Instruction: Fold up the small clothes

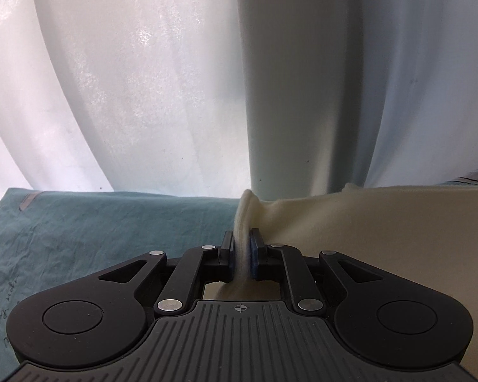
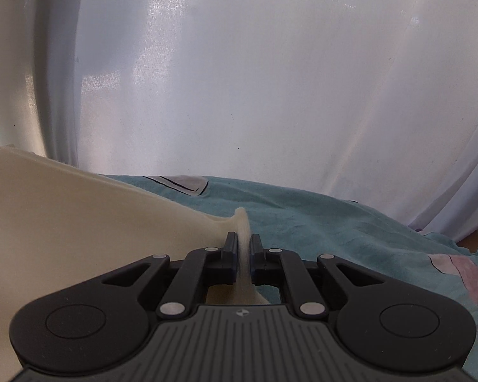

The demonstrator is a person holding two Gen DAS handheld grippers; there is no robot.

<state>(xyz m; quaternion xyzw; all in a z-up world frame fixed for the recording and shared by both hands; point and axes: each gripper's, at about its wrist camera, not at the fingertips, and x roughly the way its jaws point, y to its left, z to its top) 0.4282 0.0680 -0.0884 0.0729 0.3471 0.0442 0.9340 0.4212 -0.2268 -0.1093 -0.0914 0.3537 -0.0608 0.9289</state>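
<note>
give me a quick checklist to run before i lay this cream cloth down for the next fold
1. Left tool grips the cream cloth: ok, an edge is pinched between its pads.
2. Right tool grips the cream cloth: ok, a bunched edge sits between its pads.
3. Cloth spans between the two tools without twisting: cannot tell, each view shows only its own side.
4. Teal sheet below is free of other items: ok in the parts seen; the area under the cloth is hidden.
5. Cloth clear of the white curtain behind: ok, it hangs in front of it.
6. Lower hem position: cannot tell, out of view.
</note>
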